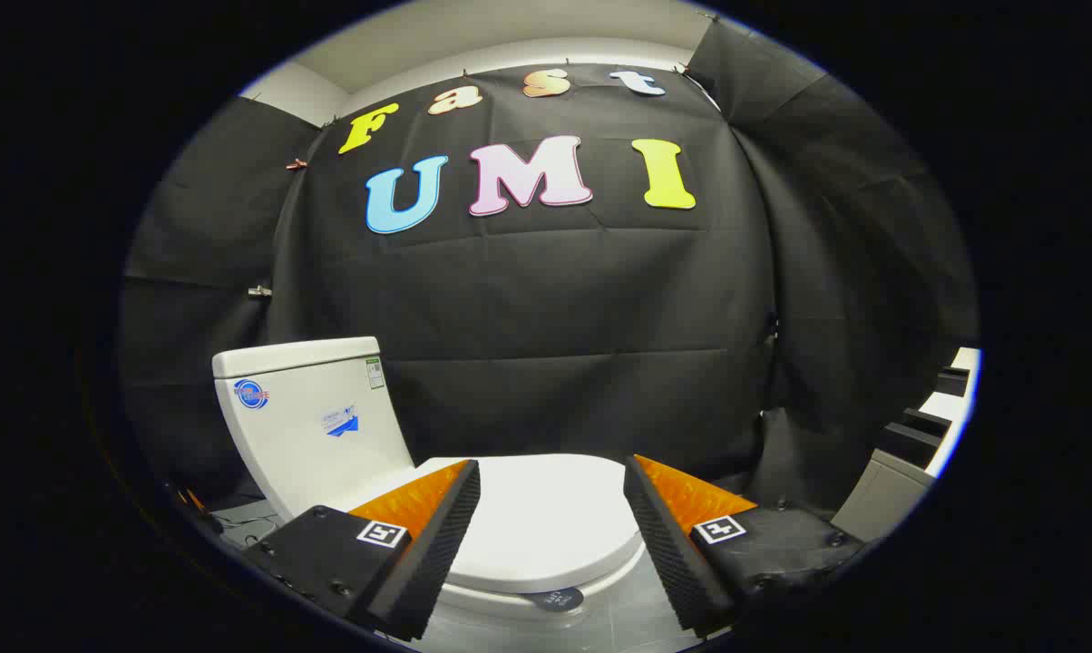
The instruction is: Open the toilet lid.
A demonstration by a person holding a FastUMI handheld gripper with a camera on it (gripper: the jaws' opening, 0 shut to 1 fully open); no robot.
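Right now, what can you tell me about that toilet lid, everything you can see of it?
The toilet lid is white, smooth and glossy, plastic by the look of it, with a rounded front edge. It lies flat and closed on the bowl, its back end meeting the white tank. A small dark round tag sits just under its front rim. The gripper is open, its fingers spread to either side above the lid; I see nothing touching it.

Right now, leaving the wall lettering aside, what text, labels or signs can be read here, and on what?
Tank: round blue sticker, blue-and-white sticker, corner label: all too small to read.
Dark round tag below the closed lid: blurred.
Open gripper, its fingers either side of the lid: square patterned markers, no words.
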